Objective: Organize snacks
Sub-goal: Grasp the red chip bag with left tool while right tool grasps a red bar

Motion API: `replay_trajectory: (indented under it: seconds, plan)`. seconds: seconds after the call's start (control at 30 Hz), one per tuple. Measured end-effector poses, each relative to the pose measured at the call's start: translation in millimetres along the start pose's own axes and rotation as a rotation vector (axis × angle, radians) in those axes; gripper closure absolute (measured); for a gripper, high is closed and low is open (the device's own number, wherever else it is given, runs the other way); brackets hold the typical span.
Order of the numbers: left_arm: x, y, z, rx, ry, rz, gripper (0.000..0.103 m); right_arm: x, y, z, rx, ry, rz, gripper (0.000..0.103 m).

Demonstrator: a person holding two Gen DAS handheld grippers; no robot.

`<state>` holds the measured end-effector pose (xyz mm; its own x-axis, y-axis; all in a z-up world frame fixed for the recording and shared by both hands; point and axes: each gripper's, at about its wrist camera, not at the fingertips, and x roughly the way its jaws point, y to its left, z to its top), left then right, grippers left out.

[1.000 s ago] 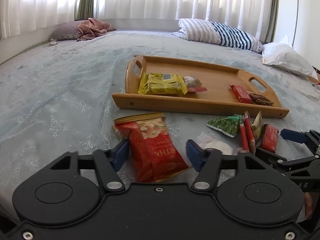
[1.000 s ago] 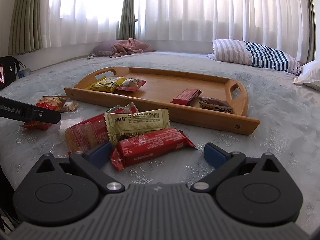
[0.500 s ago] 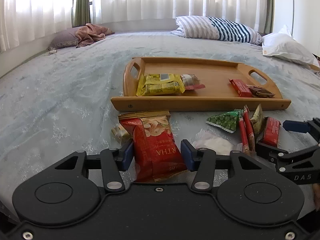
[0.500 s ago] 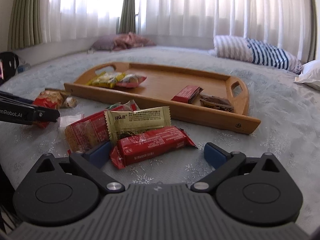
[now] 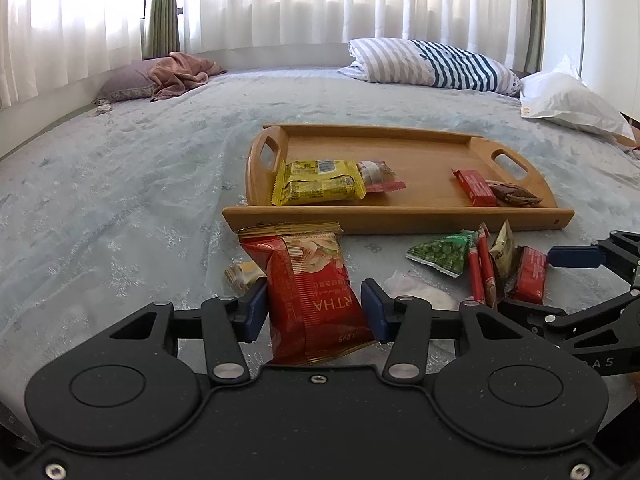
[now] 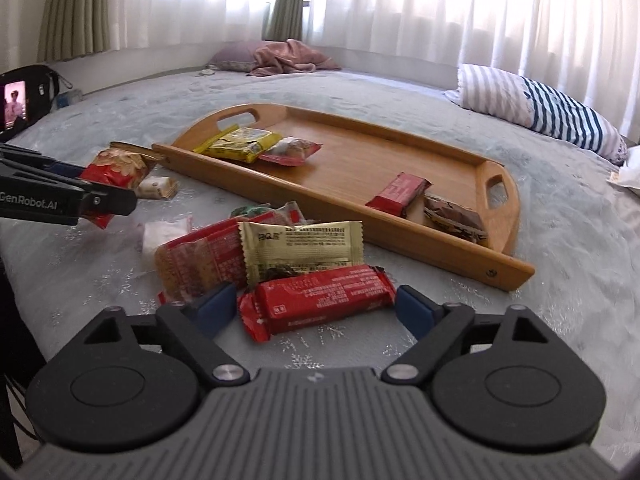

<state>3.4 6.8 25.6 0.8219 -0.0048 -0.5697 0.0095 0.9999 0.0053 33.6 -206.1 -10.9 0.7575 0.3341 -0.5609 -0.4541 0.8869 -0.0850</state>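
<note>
Our left gripper [image 5: 314,310] pads touching both sides of the red snack bag [image 5: 316,292], near the wooden tray [image 5: 396,214]; our right gripper [image 6: 316,306] spread wide around the red bar [image 6: 320,296], not gripping, on the bedspread [image 5: 120,200]

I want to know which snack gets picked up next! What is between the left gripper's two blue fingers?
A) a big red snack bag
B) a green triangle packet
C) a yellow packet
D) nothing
A: in the left wrist view the left gripper has its blue pads pressed against both sides of the big red snack bag, which stands in front of the wooden tray.
</note>
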Motion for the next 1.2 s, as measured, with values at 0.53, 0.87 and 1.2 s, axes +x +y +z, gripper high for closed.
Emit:
replay_trajectory:
  seconds: [0.53, 0.87, 1.2]
  plan:
    - [-1.3, 2.7, 1.0, -0.043, 0.032, -0.038, 0.056, 9.0, -18.9, 3.7, 0.050, 0.008, 0.079, 0.027]
    - [-2.7, -0.3, 10.4, -0.053, 0.023, -0.069, 0.057, -13.2, -23.1, 8.8, 0.081, -0.069, 0.007, 0.034]
    - [2.7, 9.2, 44.5, -0.090, 0.006, -0.126, 0.057, -19.4, -41.8, 28.2, 0.132, -0.099, -0.066, 0.034]
